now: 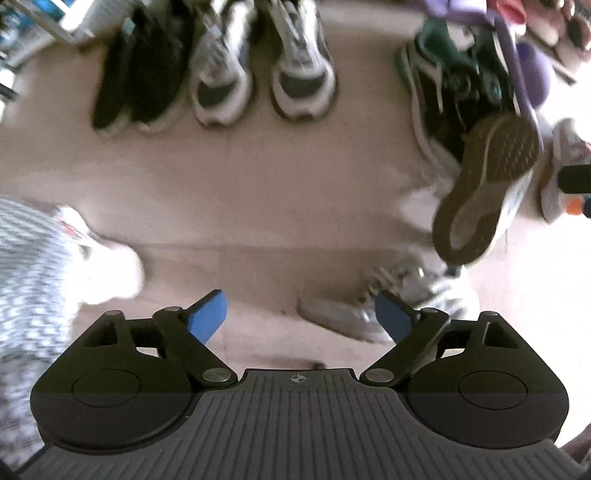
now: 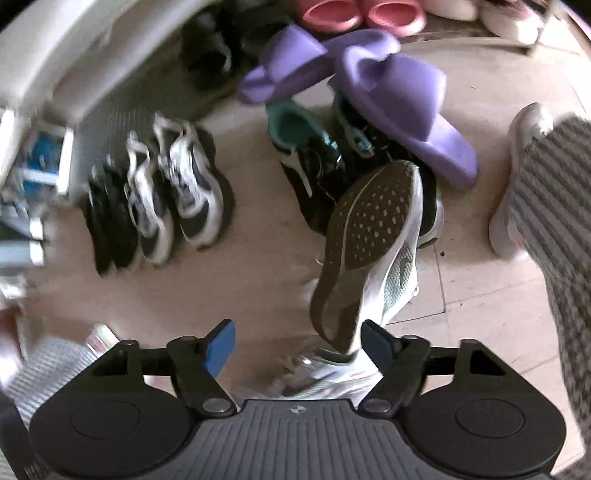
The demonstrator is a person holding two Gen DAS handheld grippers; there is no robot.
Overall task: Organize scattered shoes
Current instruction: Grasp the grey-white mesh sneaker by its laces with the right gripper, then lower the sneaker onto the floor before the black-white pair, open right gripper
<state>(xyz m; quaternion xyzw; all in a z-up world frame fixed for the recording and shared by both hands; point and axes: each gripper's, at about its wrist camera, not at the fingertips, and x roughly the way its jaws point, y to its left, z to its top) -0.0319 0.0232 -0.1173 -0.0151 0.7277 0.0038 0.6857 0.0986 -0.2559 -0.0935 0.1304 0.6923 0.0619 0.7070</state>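
In the left wrist view my left gripper (image 1: 300, 317) points down at the floor, open. A grey-white sneaker (image 1: 340, 315) lies on its side by the right pad, while the left pad stands over bare floor. An overturned white sneaker (image 1: 487, 184) shows its dark sole at the right. In the right wrist view my right gripper (image 2: 299, 347) is open over that overturned sneaker (image 2: 373, 236). Its heel reaches down beside the right pad, and the left pad stands clear of it. The grey-white sneaker (image 2: 325, 373) lies underneath, partly hidden by the gripper body.
A white-and-grey sneaker pair (image 2: 177, 192) and black shoes (image 2: 107, 218) stand side by side at the left. Black-and-teal sneakers (image 2: 306, 162) lie under purple slippers (image 2: 399, 96). Pink slippers (image 2: 362, 13) sit at the back. A person's patterned trouser leg (image 2: 554, 206) and white shoe (image 1: 110, 258) stand close.
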